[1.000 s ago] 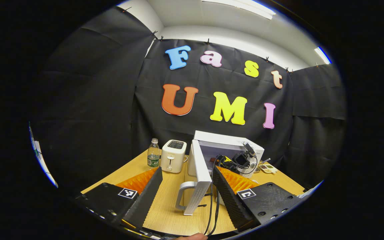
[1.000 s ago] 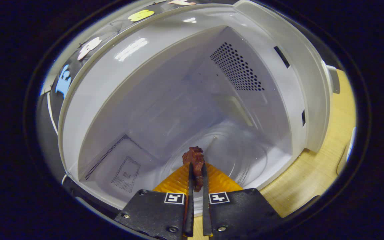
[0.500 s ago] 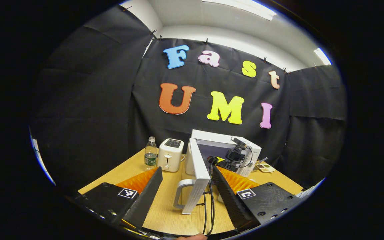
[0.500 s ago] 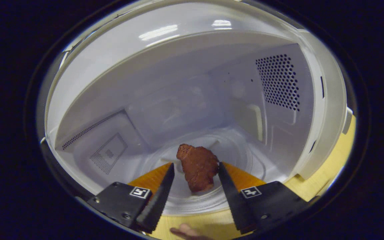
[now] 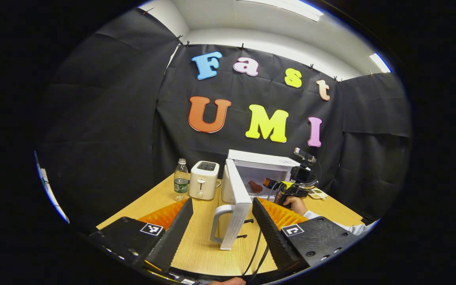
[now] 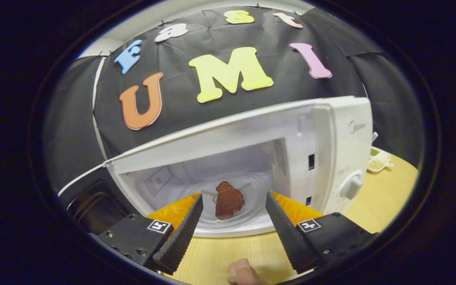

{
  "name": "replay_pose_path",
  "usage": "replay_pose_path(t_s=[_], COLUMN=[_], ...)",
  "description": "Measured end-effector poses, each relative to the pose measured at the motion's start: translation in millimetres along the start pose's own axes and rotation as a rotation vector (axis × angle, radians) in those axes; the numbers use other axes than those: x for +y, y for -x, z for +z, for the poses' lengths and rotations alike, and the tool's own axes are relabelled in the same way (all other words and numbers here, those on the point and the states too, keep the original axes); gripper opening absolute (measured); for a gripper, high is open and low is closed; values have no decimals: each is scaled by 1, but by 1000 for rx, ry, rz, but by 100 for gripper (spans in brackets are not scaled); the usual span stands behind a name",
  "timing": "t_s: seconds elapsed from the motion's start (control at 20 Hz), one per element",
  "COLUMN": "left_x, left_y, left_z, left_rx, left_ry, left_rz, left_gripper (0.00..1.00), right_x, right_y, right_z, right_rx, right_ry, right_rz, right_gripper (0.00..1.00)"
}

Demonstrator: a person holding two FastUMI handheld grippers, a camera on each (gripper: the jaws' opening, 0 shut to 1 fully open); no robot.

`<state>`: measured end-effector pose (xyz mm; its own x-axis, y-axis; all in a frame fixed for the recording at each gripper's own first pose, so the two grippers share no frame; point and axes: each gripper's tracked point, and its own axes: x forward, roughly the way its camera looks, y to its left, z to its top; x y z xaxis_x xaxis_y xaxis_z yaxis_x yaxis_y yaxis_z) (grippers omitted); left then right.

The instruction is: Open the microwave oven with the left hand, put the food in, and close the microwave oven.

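With the food (image 6: 228, 200) lying low-centre on the microwave (image 6: 339, 134) turntable, the spread, empty right gripper (image 6: 232, 221) should clear out so the spread left gripper (image 5: 222, 221) can swing the door (image 5: 236, 206) shut.

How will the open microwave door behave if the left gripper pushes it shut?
The microwave door looks like a rigid panel, hinged at the oven, so it should swing, not flex. It probably moves lightly. The left gripper is open astride its edge, so either finger could push it.
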<state>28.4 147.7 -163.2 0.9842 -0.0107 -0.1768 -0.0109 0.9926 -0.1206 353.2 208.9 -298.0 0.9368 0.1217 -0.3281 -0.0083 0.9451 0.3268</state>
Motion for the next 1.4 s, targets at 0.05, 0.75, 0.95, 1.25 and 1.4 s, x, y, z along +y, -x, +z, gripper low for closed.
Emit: replay_pose_path(t_s=[0.05,0.75,0.95,1.25,1.4], left_x=[-1,13,13,31,43], left_y=[-1,-11,-23,-59,-80], left_z=[0,1,-9,-38,-58], left_rx=[-5,-86,-72,-12,24], left_ry=[0,-149,-170,-163,-138], left_rz=[-5,18,10,28,44], left_gripper=[92,52,0,0,0], right_x=[-2,0,-6,-32,-41], right_y=[16,299,359,412,425], right_z=[11,127,128,108,102], right_rx=[-18,-342,-358,-324,-298], right_ry=[2,181,226,252,237], right_rz=[13,223,248,207,208], right_gripper=[100,90,100,100,90])
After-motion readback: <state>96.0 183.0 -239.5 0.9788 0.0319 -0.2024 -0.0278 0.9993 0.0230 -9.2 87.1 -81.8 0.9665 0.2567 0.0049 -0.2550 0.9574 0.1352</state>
